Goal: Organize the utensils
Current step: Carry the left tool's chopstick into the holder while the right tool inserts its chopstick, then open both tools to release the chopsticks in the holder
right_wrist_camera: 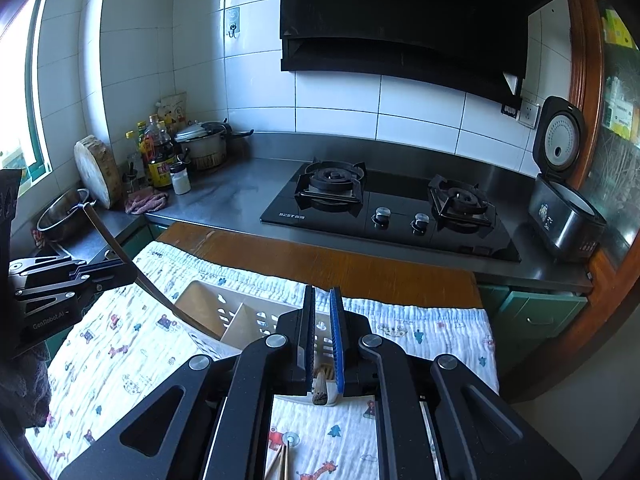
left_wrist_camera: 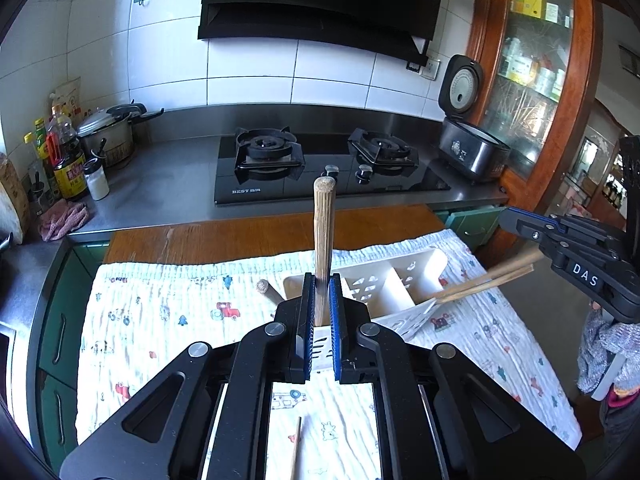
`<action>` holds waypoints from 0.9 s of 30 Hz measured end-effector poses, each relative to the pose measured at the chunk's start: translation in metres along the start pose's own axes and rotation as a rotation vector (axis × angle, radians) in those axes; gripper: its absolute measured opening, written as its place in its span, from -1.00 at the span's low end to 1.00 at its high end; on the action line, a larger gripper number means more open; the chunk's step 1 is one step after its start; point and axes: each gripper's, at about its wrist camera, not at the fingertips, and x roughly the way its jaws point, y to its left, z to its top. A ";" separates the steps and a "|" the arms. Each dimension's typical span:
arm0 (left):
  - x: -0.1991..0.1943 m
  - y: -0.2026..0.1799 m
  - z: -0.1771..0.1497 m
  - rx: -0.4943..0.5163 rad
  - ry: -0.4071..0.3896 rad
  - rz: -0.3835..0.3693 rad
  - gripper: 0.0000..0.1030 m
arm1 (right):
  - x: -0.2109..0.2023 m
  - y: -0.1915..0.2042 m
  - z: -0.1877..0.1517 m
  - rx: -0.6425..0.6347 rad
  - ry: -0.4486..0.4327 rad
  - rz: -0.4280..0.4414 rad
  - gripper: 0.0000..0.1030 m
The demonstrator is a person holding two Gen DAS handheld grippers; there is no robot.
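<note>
My left gripper [left_wrist_camera: 320, 312] clenched on a wooden-handled spatula [left_wrist_camera: 324, 240], right gripper [right_wrist_camera: 323, 336] grasping chopsticks [left_wrist_camera: 486, 280] over the white divided caddy [left_wrist_camera: 404, 276]; patterned cloth [left_wrist_camera: 160, 312] on the bench; gas hob [left_wrist_camera: 320, 168] beyond

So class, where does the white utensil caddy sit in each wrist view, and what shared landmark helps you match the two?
Left wrist: caddy at centre, just right of and behind the gripper fingers.
Right wrist: caddy at lower centre-left, partly hidden by the fingers.
Shared landmark: the black gas stove behind it.

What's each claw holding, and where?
Left claw: slotted spatula, gripped low on its wooden handle. Right claw: chopstick pair, apparently near the top ends.
</note>
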 end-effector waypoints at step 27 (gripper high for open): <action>-0.083 -0.005 -0.053 0.007 -0.135 0.012 0.24 | -0.102 0.001 -0.036 -0.006 -0.168 -0.053 0.68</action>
